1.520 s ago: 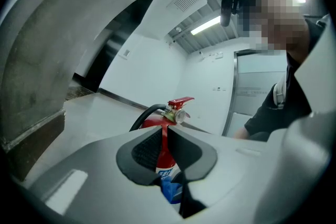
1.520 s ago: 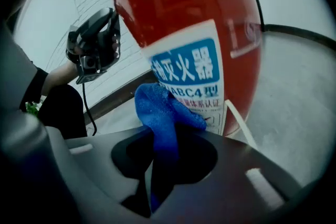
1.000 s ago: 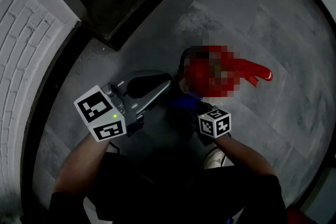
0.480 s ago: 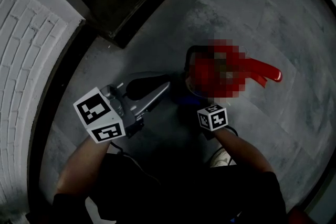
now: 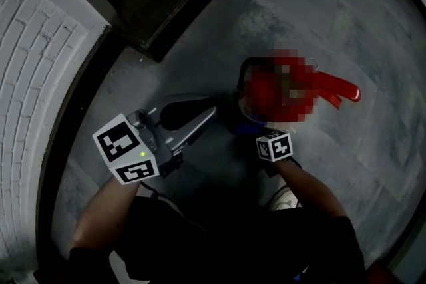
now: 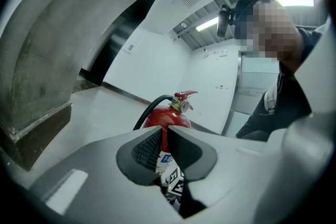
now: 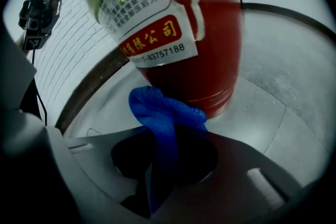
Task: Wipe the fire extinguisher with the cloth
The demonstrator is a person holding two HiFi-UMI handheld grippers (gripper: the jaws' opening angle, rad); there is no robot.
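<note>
Fire extinguisher [image 7: 199, 34] upright on the floor [image 7: 278, 113] — judged heavy, rigid, slick. Right gripper [image 7: 160, 160]: fingers clamped on a bunched fold of the limp cloth [image 7: 157, 107], which lies against the base. Left gripper [image 6: 165, 139]: fingers nearly together, empty.

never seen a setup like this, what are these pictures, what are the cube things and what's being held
There is no robot here. A person holds a hand-held gripper in each hand, and the cubes with square markers are part of those tools. The head view comes from a camera on the person's head, looking down at the grey floor. The other two views come from cameras riding on each gripper, looking along its jaws. A red fire extinguisher stands on the floor. The right hand-held gripper is shut on a blue cloth, which sits against the extinguisher's lower body. The left hand-held gripper holds nothing. Its jaws are together, and it points towards the extinguisher without touching it.
</note>
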